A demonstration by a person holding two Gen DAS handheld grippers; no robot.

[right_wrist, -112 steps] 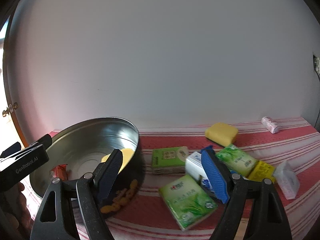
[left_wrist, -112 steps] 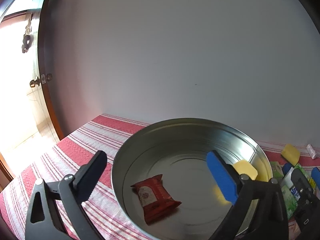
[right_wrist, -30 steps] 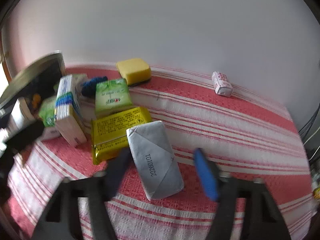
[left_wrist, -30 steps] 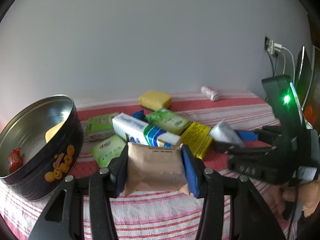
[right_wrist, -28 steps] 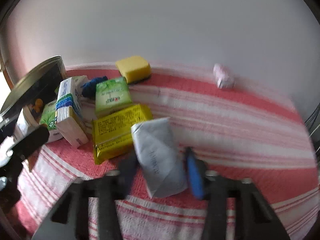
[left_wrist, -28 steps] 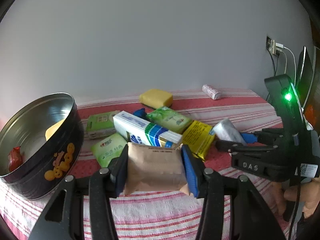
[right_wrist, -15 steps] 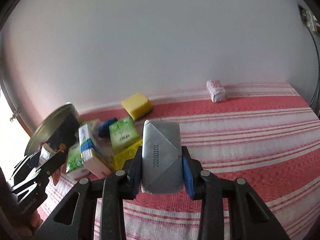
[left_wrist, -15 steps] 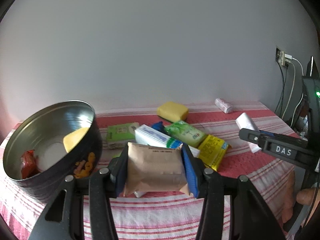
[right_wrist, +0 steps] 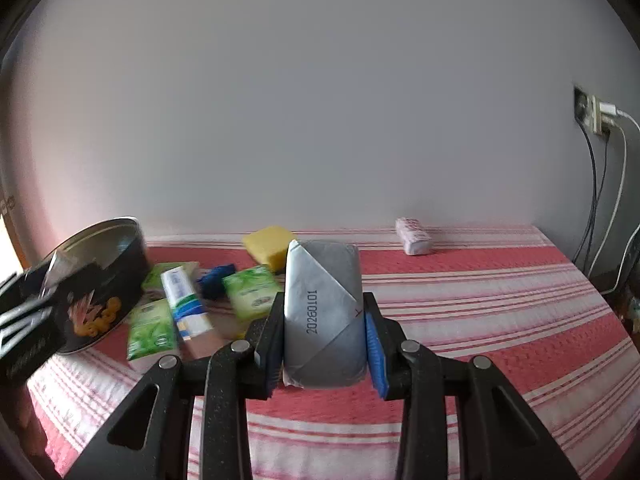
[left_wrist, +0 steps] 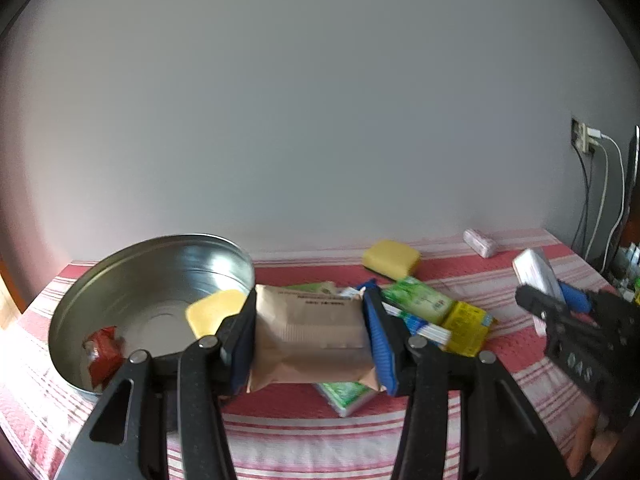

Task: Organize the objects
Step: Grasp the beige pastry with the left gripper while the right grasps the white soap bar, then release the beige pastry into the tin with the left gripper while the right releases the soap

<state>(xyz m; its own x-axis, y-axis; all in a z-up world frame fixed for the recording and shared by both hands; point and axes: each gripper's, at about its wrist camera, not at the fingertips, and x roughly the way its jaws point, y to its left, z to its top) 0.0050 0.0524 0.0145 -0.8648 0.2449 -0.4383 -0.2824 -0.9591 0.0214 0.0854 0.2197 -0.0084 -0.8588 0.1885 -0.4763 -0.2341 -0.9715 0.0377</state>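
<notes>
My left gripper [left_wrist: 310,338] is shut on a tan packet [left_wrist: 312,336] and holds it above the table, just right of the round metal tin [left_wrist: 152,276]. The tin holds a red packet [left_wrist: 102,354] and a yellow piece [left_wrist: 216,308]. My right gripper [right_wrist: 322,336] is shut on a silver-grey packet [right_wrist: 322,312] printed 20260101, lifted above the red striped cloth [right_wrist: 480,312]. The right gripper also shows in the left wrist view [left_wrist: 560,304] at the right. The tin shows in the right wrist view [right_wrist: 104,276] at far left.
A pile of packets lies by the tin: green packets [right_wrist: 252,296], a white and blue box [right_wrist: 186,304], a yellow packet [left_wrist: 466,326]. A yellow sponge [right_wrist: 268,246] and a small pink-white packet [right_wrist: 414,240] lie near the wall. Cables hang at right [right_wrist: 600,184].
My right gripper closed on the silver packet and lifted it off the cloth. My left gripper, holding the tan packet, moved left toward the tin.
</notes>
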